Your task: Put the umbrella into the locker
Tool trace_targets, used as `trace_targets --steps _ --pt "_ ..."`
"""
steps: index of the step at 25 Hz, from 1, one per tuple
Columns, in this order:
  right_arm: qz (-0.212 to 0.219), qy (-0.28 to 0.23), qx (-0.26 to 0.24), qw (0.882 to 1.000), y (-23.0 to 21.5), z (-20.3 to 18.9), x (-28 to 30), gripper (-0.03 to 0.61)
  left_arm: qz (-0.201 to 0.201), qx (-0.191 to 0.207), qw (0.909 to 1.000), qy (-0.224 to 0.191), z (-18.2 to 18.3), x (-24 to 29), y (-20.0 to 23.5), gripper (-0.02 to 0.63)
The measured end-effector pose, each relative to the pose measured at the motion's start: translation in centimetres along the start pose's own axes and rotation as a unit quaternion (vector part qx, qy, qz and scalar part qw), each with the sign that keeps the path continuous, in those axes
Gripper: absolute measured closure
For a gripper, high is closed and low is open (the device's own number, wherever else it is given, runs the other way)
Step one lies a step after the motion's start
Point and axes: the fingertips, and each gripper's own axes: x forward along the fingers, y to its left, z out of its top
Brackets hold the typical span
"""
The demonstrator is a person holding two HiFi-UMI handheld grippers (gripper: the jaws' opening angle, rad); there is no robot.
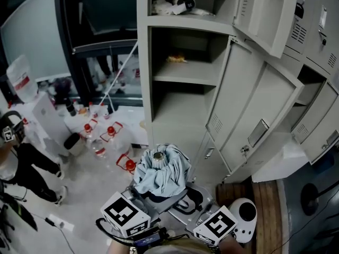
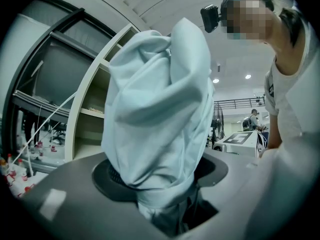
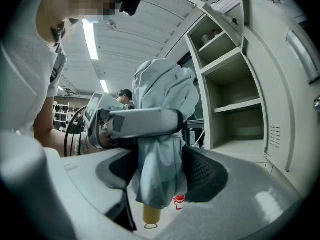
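A folded light-blue umbrella (image 1: 161, 173) stands upright between both grippers just in front of the open grey locker (image 1: 144, 89). My left gripper (image 1: 151, 194) is clamped on the bundled fabric (image 2: 160, 109), which fills that view. My right gripper (image 1: 188, 201) grips the same bundle (image 3: 162, 109) from the other side. In the right gripper view the left gripper's jaw crosses the fabric, and the yellow handle end (image 3: 150, 215) hangs below. The locker's lower compartment (image 1: 177, 112) is bare; the shelf above carries a small item (image 1: 176, 59).
Locker doors (image 1: 249, 105) stand swung open to the right. Red-capped bottles (image 1: 111, 131) lie on the floor at left, near a person in dark trousers (image 1: 26, 168). A white shoe (image 1: 243, 213) rests by a wooden board (image 1: 267, 210). Objects fill the top compartment (image 1: 175, 5).
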Motion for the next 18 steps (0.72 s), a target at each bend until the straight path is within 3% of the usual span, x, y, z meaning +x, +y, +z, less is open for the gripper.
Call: trace_targets --steps 7,14,18 --pt "-0.031 -0.015 0.007 0.999 -1.6 0.7 0.3 0.302 0.003 0.005 1.0000 -0.003 0.7 1.1 1.1 0.295" --pt "-0.063 -0.024 0.003 0.998 -3.7 1.3 1.7 0.285 -0.018 -0.022 0.9995 -0.015 1.1 2.5 2.8 0.295" --pt "-0.078 -0.018 0.003 0.997 -5.1 1.1 2.3 0.307 -0.028 -0.026 0.9992 -0.007 0.9 3.6 4.0 0.293"
